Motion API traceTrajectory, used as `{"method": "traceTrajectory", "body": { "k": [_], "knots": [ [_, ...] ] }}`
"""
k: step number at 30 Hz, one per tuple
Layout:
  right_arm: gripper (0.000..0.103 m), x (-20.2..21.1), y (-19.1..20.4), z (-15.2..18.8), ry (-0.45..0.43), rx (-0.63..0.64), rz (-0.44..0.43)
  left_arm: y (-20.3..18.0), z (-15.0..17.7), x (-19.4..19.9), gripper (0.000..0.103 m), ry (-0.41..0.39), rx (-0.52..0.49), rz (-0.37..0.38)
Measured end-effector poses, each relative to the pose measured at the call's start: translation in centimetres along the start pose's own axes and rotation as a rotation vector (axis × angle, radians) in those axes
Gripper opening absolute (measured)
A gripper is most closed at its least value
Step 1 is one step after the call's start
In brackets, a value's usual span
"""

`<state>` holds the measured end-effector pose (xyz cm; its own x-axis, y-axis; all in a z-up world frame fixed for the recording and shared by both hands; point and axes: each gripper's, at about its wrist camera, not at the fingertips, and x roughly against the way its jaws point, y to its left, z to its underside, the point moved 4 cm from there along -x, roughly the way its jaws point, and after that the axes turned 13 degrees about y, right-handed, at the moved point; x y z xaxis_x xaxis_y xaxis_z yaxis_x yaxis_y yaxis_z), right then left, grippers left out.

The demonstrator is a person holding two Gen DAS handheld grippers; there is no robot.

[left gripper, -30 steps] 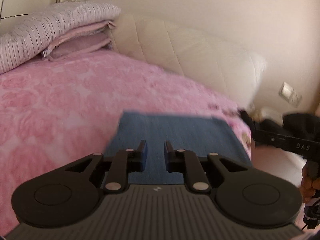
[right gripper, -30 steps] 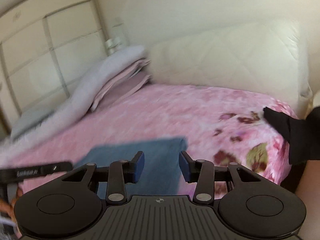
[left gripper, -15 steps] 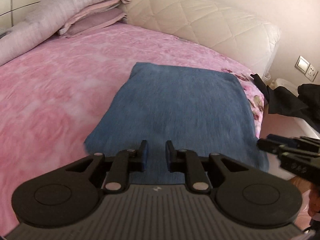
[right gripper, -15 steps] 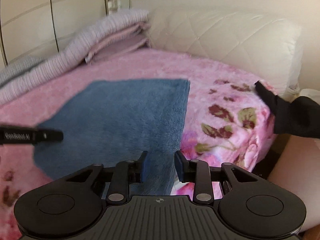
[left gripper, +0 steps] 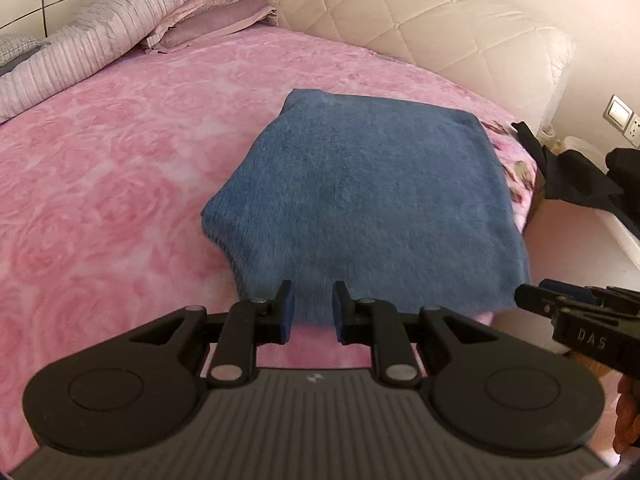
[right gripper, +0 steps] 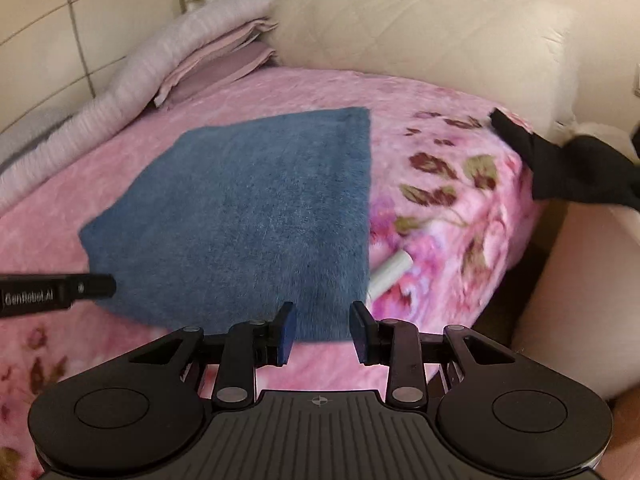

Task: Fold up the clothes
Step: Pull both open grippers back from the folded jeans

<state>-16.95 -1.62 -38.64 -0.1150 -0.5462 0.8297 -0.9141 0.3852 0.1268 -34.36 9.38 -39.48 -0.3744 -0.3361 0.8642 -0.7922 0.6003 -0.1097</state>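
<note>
On the pink bedspread [left gripper: 100, 184], toward the corner nearest the quilted headboard [left gripper: 440, 28], lies one blue garment [left gripper: 372, 200], the item of the task.

Progress: judged largely complete for this piece. The blue garment sits as a compact, roughly rectangular packet with straight sides and a thick, doubled-looking edge on the side away from the headboard. No sleeve, collar or loose flap shows in either view. What remains, as far as can be judged: perhaps one more halving or a squaring of the near edge, then putting it aside. A black garment [right gripper: 568, 168] drapes beyond the bedspread's corner, beside the headboard, and looks unfolded; it may be the next piece, though that is only a guess.

Appearance: fuzzy, towel-like nap, uniform mid-blue, slightly blurred in the right wrist view. Surface flat, no deep creases. The corner farthest from the headboard is rounded and somewhat puffy.

Left gripper [left gripper: 313, 306]: fingers parted with a narrow gap, holding nothing, poised at the garment's edge farthest from the headboard; whether the tips touch the cloth cannot be told.

Right gripper [right gripper: 322, 330]: fingers parted wider, holding nothing, at the same edge, at its corner nearest the bedspread's floral border.

Also noted: a pale tube-like object [right gripper: 390, 272] on the bedspread just beside the blue garment; stacked pillows [left gripper: 168, 4] at the headboard's far end.
</note>
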Motion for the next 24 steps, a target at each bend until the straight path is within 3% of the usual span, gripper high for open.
{"method": "traceTrajectory", "body": {
  "k": [6, 18, 24],
  "knots": [
    [0.037, 2.6, 0.2, 1.7, 0.007, -0.033, 0.030, -0.7, 1.9, 3.5, 0.026, -0.004, 0.007, -0.038],
    [0.043, 7.9, 0.7, 3.6, -0.045, -0.029, 0.066, -2.3, 3.9, 9.7, 0.030, -0.050, -0.010, -0.083],
    [0.048, 9.7, 0.6, 5.3, -0.046, -0.021, 0.133, -3.0, 5.5, 11.7, 0.031, -0.066, -0.024, -0.096]
  ]
}}
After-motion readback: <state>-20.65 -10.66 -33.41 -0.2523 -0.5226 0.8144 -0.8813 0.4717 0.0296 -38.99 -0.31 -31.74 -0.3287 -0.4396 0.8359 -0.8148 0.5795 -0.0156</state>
